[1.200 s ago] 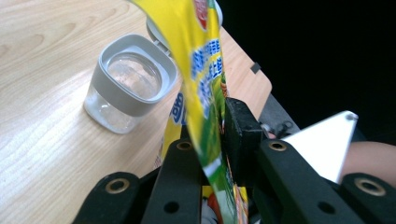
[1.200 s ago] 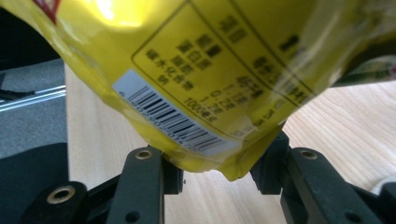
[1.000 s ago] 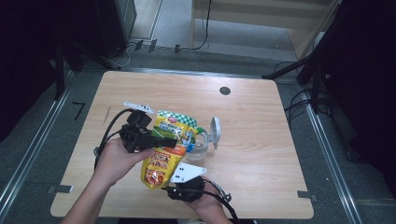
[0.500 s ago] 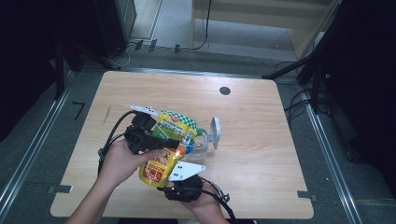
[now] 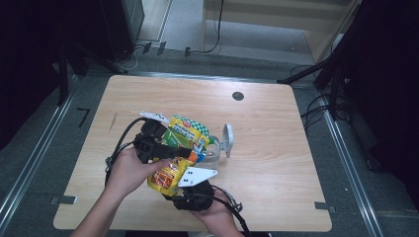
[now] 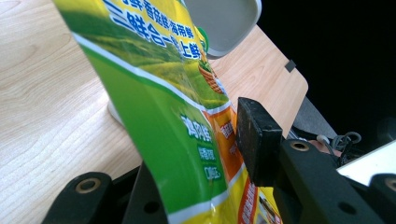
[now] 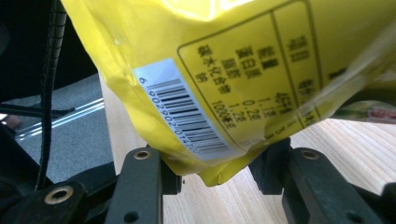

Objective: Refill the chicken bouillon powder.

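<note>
A green snack bag (image 5: 185, 131) stands tilted at the table's middle, and a yellow snack bag (image 5: 168, 175) hangs just in front of it. My left gripper (image 5: 184, 150) reaches across from the left. Its jaws have just been opening. In the left gripper view the green bag (image 6: 154, 84) is still between them, covering one jaw, with the other pad (image 6: 254, 135) at its edge. My right gripper (image 5: 174, 186) comes from below. In the right gripper view (image 7: 217, 172) it is shut on the bottom corner of the yellow bag (image 7: 233, 70).
A clear container (image 5: 213, 148) with a raised white lid (image 5: 228, 139) stands just right of the bags; the lid (image 6: 224, 23) shows behind the green bag. A dark round grommet (image 5: 238, 96) sits at the table's far side. Black cables trail from both grippers.
The green bag now stands slightly more upright. Both hands and the yellow bag have stayed almost where they were.
</note>
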`<state>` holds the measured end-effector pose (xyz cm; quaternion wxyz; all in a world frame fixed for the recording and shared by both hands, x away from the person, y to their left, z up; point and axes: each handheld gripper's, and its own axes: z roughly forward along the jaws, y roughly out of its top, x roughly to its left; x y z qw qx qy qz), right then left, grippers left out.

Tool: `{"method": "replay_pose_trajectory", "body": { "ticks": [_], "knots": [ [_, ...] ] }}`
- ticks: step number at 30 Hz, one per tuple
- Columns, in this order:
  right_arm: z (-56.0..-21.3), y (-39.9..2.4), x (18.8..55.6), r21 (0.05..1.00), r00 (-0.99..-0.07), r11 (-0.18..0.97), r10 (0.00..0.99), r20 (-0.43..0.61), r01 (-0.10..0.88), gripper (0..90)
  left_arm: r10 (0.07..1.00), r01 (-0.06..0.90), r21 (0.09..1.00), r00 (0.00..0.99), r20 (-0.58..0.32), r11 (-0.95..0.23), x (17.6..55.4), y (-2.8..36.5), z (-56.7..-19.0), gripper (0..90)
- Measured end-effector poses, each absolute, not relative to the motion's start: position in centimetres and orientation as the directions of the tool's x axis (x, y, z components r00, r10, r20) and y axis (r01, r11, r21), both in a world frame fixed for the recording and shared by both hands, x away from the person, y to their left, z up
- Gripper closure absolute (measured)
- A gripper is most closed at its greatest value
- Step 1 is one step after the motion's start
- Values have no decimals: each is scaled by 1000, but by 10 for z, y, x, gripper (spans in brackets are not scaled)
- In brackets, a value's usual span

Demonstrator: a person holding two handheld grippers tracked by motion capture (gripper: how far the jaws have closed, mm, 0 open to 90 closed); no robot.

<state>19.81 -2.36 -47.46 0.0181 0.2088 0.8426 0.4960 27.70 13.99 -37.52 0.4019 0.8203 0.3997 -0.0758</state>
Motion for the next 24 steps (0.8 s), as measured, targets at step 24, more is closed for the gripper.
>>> {"method": "replay_pose_trajectory", "body": {
  "ticks": [24],
  "knots": [
    [-466, -12, 205, 830, -920, 440, 339, 199, 342, 560, 669, 787, 500, 592, -449, -361, 288, 120, -371, 775]
  ]
}}
